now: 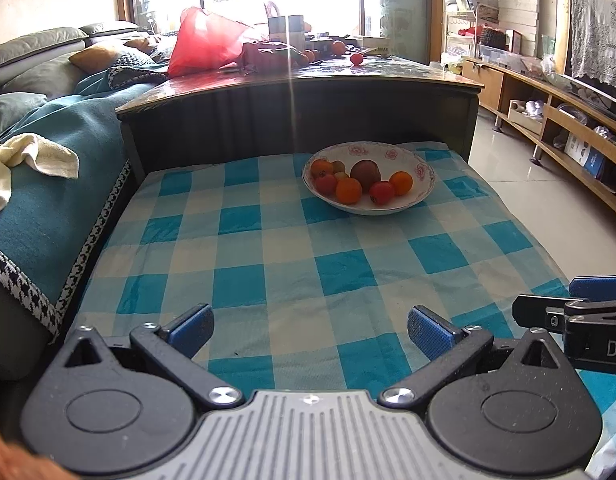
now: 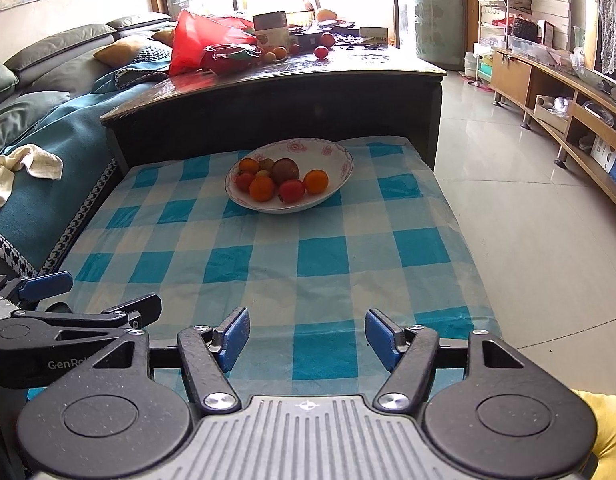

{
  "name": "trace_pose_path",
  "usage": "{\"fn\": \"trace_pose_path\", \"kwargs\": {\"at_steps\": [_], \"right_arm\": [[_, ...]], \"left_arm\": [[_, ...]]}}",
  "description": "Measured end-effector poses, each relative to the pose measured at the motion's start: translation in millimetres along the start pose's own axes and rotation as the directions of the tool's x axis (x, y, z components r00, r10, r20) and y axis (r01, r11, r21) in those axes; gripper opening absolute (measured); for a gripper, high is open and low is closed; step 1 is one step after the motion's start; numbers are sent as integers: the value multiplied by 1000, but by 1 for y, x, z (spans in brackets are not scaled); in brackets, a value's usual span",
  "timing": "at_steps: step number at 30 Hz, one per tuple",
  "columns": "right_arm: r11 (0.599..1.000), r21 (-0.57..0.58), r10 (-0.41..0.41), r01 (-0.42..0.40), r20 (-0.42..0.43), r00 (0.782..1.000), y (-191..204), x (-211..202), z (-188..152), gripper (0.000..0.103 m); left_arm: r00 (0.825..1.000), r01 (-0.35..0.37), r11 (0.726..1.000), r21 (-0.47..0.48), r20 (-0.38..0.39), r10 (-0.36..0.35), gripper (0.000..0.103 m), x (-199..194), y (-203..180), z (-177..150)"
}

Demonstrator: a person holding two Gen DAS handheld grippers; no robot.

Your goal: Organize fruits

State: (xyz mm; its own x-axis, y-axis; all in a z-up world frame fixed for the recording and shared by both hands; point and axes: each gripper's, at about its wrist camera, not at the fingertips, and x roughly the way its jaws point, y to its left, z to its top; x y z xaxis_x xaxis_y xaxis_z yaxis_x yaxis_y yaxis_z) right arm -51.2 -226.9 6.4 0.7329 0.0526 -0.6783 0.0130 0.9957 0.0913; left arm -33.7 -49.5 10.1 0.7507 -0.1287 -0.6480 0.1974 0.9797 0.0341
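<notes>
Both grippers, left gripper and right gripper, hang released and empty over the near checked cloth, well short of the fruit-filled bowl; any pick should descend squarely over one fruit, sparing neighbours.

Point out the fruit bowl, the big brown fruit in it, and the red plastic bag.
Fruit bowl (image 1: pixel 421 170): left wrist view, flowered inner rim at right.
Big brown fruit (image 2: pixel 285 169): right wrist view, middle of its skin.
Red plastic bag (image 1: pixel 206 42): left wrist view, middle of its front.
</notes>
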Motion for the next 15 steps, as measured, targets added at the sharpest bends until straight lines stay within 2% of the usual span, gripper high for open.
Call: {"fn": "trace_pose_path", "kwargs": {"at_steps": [15], "right_arm": [[1000,0,1,-1,-3,1000,5,-9,-11,60]], "left_arm": [[1000,-3,1000,-28,-8,2,103,-13,8,-7]]}}
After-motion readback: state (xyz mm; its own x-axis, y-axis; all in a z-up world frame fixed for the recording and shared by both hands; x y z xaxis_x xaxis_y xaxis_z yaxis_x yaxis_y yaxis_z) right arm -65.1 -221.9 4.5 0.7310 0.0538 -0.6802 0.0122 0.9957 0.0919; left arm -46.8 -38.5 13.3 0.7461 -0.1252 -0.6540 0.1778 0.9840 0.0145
